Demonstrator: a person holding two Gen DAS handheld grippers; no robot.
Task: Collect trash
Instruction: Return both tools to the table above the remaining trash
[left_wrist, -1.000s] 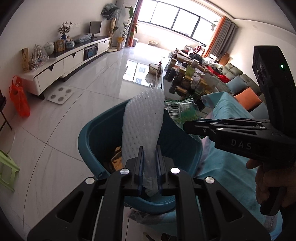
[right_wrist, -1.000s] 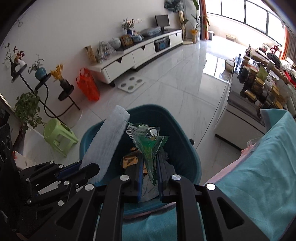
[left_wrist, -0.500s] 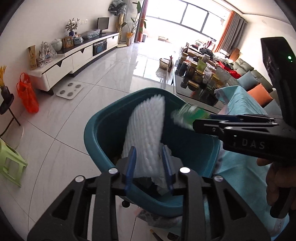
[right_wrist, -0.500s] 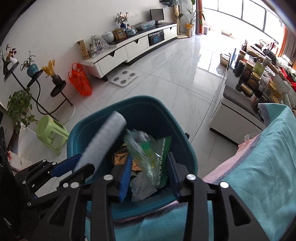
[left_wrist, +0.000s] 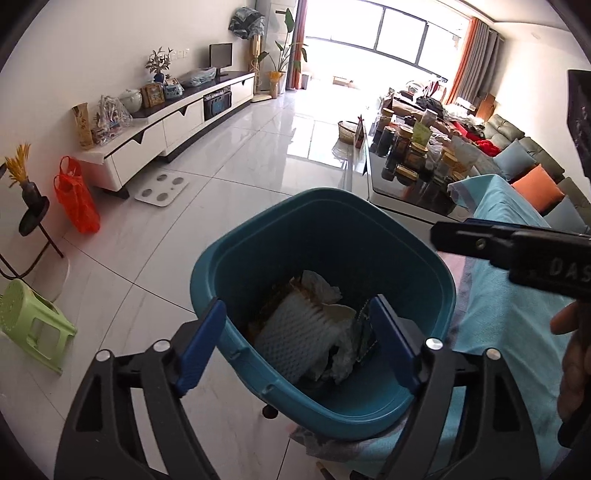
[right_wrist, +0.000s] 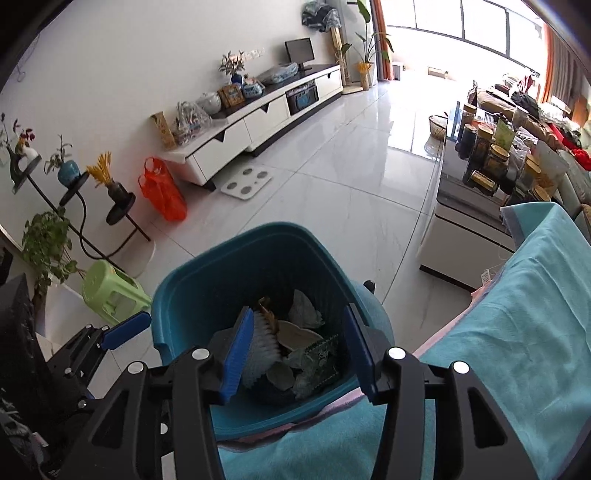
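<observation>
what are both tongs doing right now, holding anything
Left tongs: open, empty, over the teal bin.
Right tongs: open, empty; white foam net and green wrapper lie in the bin.

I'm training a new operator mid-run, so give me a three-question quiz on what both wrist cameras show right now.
1. True or false: the left gripper is clamped on the white foam sleeve.
2. Where does the green snack wrapper lie? A) on the floor B) inside the teal bin C) on the turquoise cloth
3. Fill in: the right gripper hangs over the bin with its jaws ____.

Key
1. False: its jaws are spread wide and the sleeve lies loose in the bin.
2. B
3. open
</observation>
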